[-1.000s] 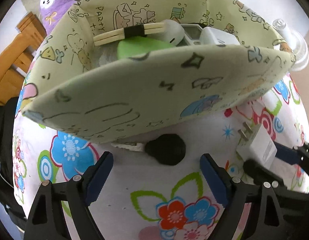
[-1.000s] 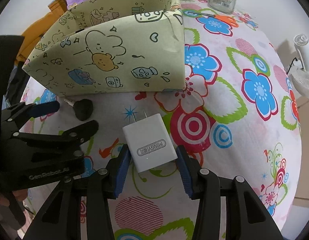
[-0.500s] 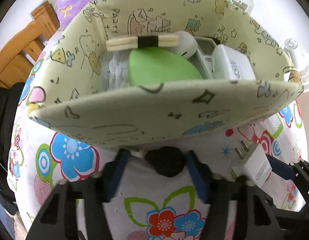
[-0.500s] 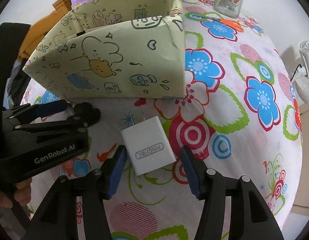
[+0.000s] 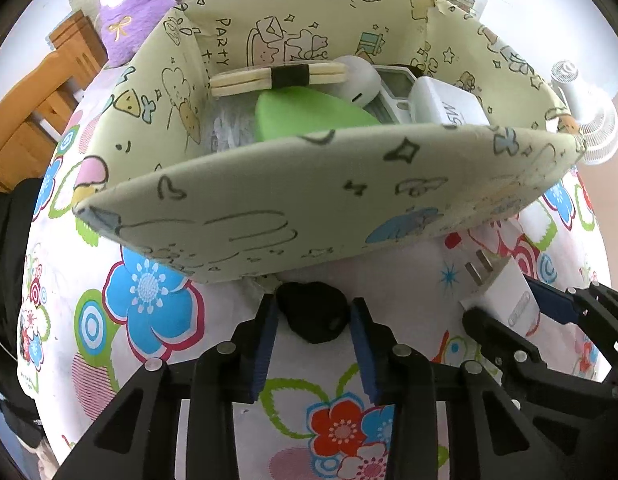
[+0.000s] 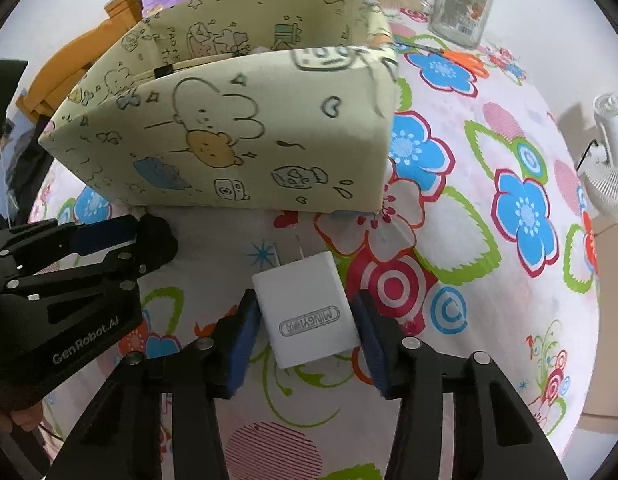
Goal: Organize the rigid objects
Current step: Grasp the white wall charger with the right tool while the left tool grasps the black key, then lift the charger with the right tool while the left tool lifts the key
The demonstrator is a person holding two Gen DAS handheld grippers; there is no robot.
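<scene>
A cream cartoon-print fabric box (image 5: 309,200) stands on the floral tablecloth and also shows in the right wrist view (image 6: 229,140). It holds a green block (image 5: 309,116), a banded bundle of sticks (image 5: 277,78), a white earbud case and a white adapter. My left gripper (image 5: 313,316) is shut on a black round knob (image 5: 315,312) lying right at the box's near wall. My right gripper (image 6: 305,316) is closed against the sides of a white plug charger (image 6: 305,308) on the cloth, prongs toward the box.
A purple plush toy (image 5: 129,4) and a wooden chair (image 5: 33,112) are behind the box on the left. A glass jar (image 6: 461,4) and orange scissors (image 6: 465,64) are at the back right. A small white fan (image 6: 609,168) stands at the right edge.
My left gripper moved forward around the black knob and closed on it. My right gripper opened slightly, then closed on the white charger again.
</scene>
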